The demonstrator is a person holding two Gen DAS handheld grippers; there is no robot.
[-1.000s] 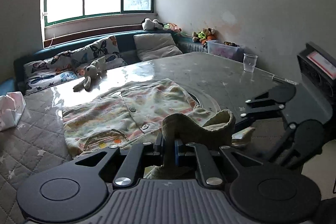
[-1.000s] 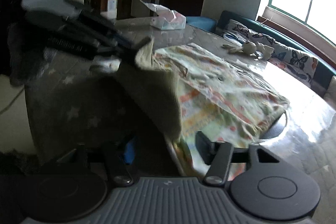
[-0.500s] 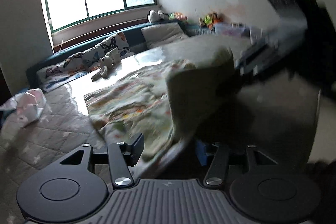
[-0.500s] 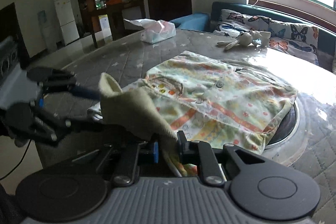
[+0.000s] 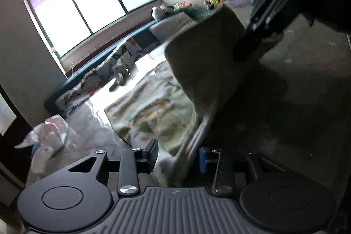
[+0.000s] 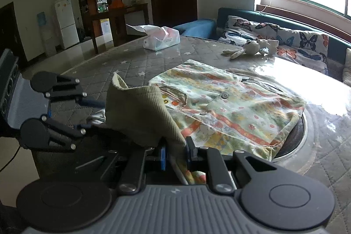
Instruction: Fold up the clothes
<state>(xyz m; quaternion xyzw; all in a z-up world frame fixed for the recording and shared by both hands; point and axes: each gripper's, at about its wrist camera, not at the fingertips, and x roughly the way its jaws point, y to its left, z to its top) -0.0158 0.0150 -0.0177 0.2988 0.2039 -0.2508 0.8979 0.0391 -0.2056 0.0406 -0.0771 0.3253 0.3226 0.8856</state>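
Clothes here mean one patterned shirt (image 6: 230,111), pale yellow with orange and green prints and a row of buttons, lying spread on a large table (image 6: 122,65) covered in grey quilted cloth with white stars. Most of the shirt lies flat toward the table's middle, partly over a round dark inset, while its near portion with the olive ribbed hem (image 6: 140,111) is lifted off the surface by the table's near edge. The right gripper (image 6: 175,154) has its jaws pressed together on the ribbed cloth. The left gripper (image 6: 92,112), seen from the right wrist camera, reaches in from the left with its fingers meeting the raised cloth; in its own blurred view the jaws stand well apart with cloth passing between them, so whether it grips cannot be told. On the far side of the table lie a tissue pack (image 6: 161,37) near the left edge and a small plush rabbit (image 6: 250,47) near the edge by a bench of butterfly-print cushions (image 6: 291,41).
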